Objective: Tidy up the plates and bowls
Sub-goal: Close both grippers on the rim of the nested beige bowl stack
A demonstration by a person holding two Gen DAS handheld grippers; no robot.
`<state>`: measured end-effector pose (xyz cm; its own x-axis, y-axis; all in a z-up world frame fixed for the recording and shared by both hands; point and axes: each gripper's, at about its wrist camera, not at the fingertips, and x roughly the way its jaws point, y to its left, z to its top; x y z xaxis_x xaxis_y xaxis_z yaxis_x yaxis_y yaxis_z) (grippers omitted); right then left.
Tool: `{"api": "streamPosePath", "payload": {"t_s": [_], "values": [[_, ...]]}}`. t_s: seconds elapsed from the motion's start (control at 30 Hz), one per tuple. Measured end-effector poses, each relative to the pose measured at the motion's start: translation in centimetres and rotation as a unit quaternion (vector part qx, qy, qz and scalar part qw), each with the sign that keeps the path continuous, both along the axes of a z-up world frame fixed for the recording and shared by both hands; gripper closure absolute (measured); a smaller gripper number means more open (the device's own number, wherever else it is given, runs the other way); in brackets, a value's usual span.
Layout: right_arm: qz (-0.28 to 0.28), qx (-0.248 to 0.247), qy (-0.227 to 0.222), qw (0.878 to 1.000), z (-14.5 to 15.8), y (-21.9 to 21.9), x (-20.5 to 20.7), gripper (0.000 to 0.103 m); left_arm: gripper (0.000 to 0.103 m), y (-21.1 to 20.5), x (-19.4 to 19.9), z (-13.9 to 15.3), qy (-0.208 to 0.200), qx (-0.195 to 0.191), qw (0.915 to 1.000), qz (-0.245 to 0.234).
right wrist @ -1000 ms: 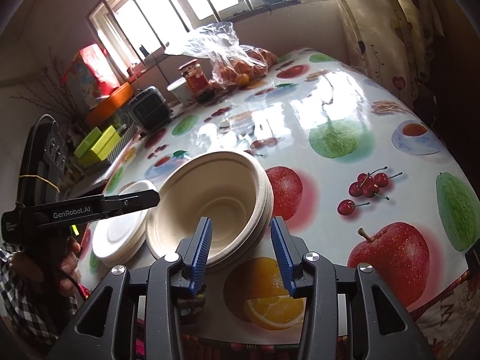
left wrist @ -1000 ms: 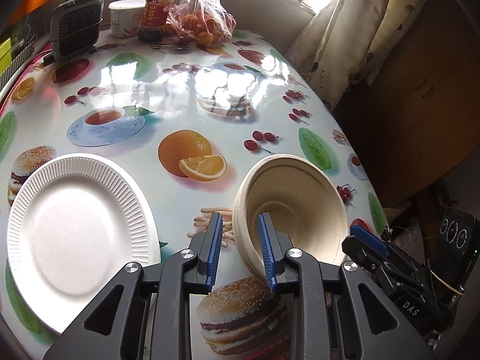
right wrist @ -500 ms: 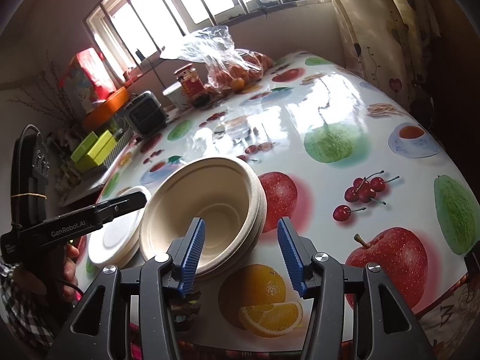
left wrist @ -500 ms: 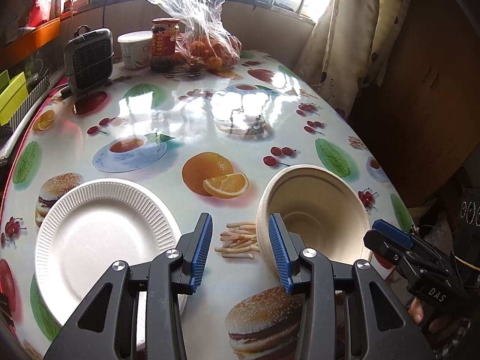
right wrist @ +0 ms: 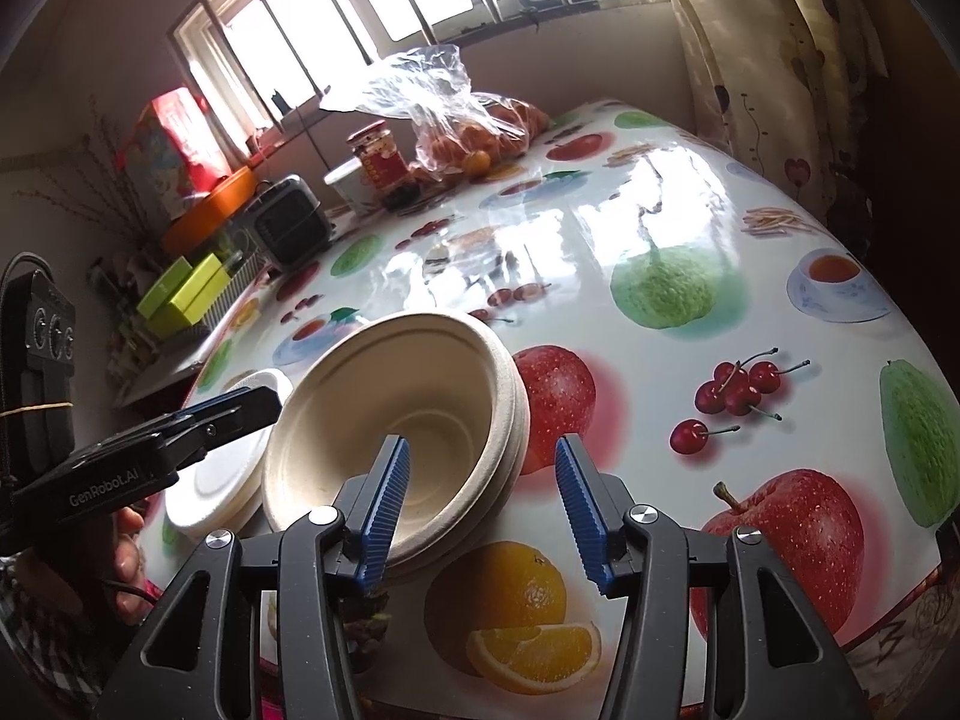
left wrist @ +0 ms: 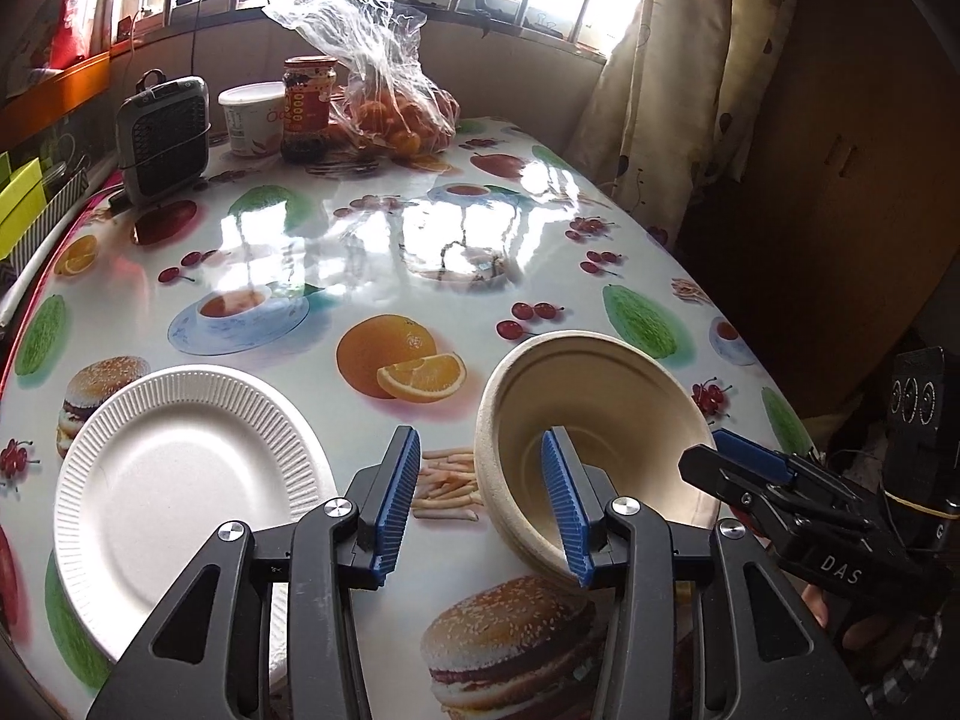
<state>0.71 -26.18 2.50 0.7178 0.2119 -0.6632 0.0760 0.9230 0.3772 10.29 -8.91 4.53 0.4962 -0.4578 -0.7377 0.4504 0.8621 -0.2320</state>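
Bowls (left wrist: 591, 420), beige, nested in a stack, taken as the landmark: they sit on the fruit-print table (left wrist: 372, 252), near its front edge, tilted so the mouth faces the person.

Left hand-held gripper (left wrist: 480, 507): jaws spread wide, holding nothing. Its right blue pad sits inside the bowl mouth against the near rim; its left pad hangs outside the bowls, over the printed fries. Whether the inner pad touches the rim, cannot tell.

Right hand-held gripper (right wrist: 483, 510): jaws likewise wide, empty. In the right wrist view the bowls (right wrist: 396, 426) show at least three stacked rims. The left pad overlaps the near rim; the right pad stands clear of the bowl wall, over the printed apple.

White paper plate (left wrist: 180, 498) with fluted rim: flat on the table, left of the bowls, near but apart from them in the left wrist view. In the right wrist view the plate (right wrist: 222, 480) lies just beyond the bowls, partly hidden by the left gripper body.

Well behind the bowls, at the table's far end by the window: small grey heater (left wrist: 162, 138), white tub (left wrist: 252, 117), red-labelled jar (left wrist: 309, 108), and clear plastic bag of oranges (left wrist: 384, 96).
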Motion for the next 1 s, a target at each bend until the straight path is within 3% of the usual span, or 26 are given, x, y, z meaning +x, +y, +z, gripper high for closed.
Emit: {"api": "streamPosePath", "payload": {"t_s": [0.87, 1.0], "values": [[0.007, 0.001, 0.002, 1.0, -0.2, 0.3, 0.4, 0.053, 0.059, -1.0, 0.2, -1.2, 0.026, -0.016, 0.9995, -0.007], [0.008, 0.0, 0.002, 1.0, -0.3, 0.3, 0.5, 0.054, 0.065, -1.0, 0.2, -1.3, 0.028, -0.016, 0.9994, -0.008]]}}
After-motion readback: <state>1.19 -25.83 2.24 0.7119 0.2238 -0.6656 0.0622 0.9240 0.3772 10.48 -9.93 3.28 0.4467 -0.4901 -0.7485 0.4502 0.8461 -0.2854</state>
